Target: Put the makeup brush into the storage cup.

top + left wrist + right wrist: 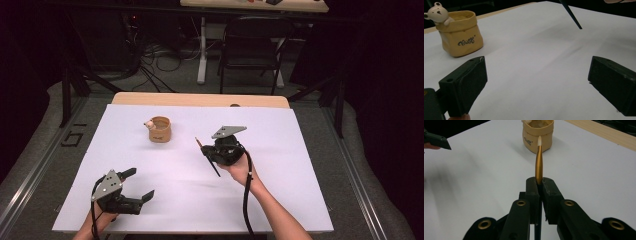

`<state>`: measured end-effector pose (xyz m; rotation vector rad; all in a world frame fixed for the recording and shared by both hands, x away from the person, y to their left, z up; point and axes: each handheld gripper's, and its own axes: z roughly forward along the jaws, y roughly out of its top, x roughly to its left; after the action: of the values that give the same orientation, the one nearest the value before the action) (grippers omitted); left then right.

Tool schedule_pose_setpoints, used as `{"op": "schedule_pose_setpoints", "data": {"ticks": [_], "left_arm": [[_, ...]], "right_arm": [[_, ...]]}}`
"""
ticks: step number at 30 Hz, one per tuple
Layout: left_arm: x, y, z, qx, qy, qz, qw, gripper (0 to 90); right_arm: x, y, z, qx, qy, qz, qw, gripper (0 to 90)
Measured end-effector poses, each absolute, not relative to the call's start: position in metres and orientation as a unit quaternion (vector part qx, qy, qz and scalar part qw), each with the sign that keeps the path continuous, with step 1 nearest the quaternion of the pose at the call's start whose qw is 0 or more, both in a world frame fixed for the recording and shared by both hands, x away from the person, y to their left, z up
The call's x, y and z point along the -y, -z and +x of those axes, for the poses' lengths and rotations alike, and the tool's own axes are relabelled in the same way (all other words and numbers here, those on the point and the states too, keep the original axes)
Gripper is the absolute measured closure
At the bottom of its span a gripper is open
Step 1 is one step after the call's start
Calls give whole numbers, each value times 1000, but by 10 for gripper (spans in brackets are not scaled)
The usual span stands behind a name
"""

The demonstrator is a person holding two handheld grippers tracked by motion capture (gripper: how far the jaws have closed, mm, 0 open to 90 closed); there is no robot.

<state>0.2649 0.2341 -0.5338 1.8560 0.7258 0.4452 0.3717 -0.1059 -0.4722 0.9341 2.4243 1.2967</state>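
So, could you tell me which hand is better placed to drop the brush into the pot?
The right. Its gripper is already shut on the brush, tip aimed at the pot. The left gripper is open and empty, nearer the person.

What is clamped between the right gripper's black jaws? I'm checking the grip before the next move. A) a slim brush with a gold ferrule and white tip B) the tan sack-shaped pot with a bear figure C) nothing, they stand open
A: in the right gripper view the right gripper is shut on the slim brush, while the tan pot stands apart beyond it.
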Motion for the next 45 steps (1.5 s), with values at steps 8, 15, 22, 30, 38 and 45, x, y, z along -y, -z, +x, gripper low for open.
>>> {"op": "schedule_pose_setpoints", "data": {"ticks": [8, 15, 22, 30, 38, 45], "left_arm": [[-223, 524, 277, -298, -166, 788, 512, 30], [-211, 517, 287, -299, -165, 792, 505, 30], [-203, 515, 296, -312, -166, 787, 505, 31], [-187, 515, 307, -315, -158, 789, 503, 31], [-170, 516, 316, -319, -147, 795, 496, 30], [-160, 517, 322, -317, -141, 801, 487, 30]], "right_arm": [[105, 472, 371, -824, -462, 305, 120, 841], [104, 469, 369, -821, -476, 290, 123, 840], [100, 468, 369, -812, -492, 287, 125, 841], [95, 470, 367, -806, -503, 285, 128, 840], [92, 473, 366, -802, -507, 289, 126, 840], [90, 475, 367, -800, -511, 288, 126, 840]]}}
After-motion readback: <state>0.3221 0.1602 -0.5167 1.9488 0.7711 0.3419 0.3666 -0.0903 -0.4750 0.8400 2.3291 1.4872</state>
